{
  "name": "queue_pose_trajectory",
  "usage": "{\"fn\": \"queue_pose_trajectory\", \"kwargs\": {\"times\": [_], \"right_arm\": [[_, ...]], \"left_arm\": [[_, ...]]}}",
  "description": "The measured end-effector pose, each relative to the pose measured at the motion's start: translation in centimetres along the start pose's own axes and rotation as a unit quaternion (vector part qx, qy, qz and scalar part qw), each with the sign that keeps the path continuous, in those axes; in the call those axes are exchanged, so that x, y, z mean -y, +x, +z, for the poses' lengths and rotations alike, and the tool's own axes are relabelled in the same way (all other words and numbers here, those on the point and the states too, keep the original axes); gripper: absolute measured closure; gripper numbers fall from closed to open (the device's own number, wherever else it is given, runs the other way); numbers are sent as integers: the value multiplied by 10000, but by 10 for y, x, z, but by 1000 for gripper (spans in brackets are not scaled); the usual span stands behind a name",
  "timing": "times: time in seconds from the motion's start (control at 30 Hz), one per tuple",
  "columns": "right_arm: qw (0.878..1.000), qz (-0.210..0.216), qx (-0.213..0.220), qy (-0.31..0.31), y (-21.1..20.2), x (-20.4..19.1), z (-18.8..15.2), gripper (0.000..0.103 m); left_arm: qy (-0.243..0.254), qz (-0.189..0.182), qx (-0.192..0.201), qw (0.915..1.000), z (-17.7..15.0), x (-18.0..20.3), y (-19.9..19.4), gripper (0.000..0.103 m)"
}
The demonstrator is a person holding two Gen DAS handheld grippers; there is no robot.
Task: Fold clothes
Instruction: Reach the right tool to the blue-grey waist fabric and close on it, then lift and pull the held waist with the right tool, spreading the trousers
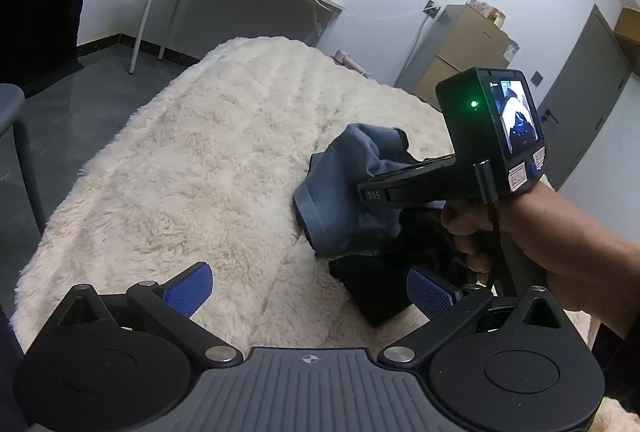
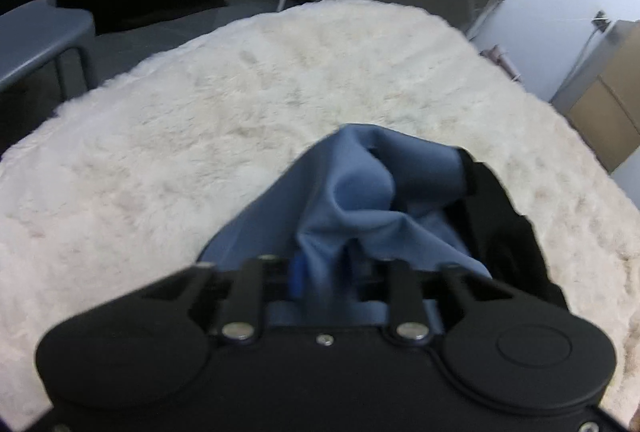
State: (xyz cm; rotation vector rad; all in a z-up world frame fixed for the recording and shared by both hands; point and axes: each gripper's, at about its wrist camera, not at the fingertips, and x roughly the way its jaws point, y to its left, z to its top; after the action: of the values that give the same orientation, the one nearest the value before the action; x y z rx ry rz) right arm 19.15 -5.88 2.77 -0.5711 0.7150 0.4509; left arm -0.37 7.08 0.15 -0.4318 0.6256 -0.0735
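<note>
While blue cloth [image 2: 360, 192] is hiding its fingertips, the right gripper [image 2: 332, 272] is clamping it; the left gripper [image 1: 310, 286] is gaping empty over the open fleece blanket [image 1: 192, 160].

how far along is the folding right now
Nothing looks folded yet. In hand: the right tool is shut on the bunched blue garment; the left tool is open near a dark garment. Left: spreading on the fluffy blanket and all folds.
</note>
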Motion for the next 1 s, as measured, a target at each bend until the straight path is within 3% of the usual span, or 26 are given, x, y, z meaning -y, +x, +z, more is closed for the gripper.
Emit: {"fn": "queue_pose_trajectory", "kwargs": {"times": [0.1, 0.2, 0.33, 0.47, 0.6, 0.73, 0.87, 0.97, 1.0], "right_arm": [[9998, 53, 159, 53, -21, -4, -8, 101], [9974, 117, 640, 321, -60, 12, -5, 101], [9873, 57, 1233, 997, -115, 59, -7, 102], [9787, -232, 1593, 1274, -154, 108, -31, 102], [9696, -827, 1284, 1909, -157, 167, -96, 102], [9519, -1427, 934, 2545, -158, 226, -163, 102], [9234, -2119, 378, 3177, -135, 270, -240, 100], [8973, -2472, 107, 3655, -117, 280, -286, 84], [8877, -2583, 21, 3811, -111, 283, -302, 84]], "left_arm": [[0, -23, 3, 10000, 0, 0, 0, 0], [12, -45, -1, 10000, 0, 0, 0, 0], [35, -48, -14, 10000, 0, 1, 1, 0], [-11, -64, -12, 10000, 1, 0, 1, 0], [-31, -138, -20, 9999, 1, 0, 1, 0], [34, -146, -80, 9999, 0, 2, 3, 0], [123, -85, -163, 9998, -3, 6, 7, 0], [243, -2, -282, 9993, -5, 12, 13, 0], [298, 18, -314, 9991, -6, 15, 15, 0]]}}
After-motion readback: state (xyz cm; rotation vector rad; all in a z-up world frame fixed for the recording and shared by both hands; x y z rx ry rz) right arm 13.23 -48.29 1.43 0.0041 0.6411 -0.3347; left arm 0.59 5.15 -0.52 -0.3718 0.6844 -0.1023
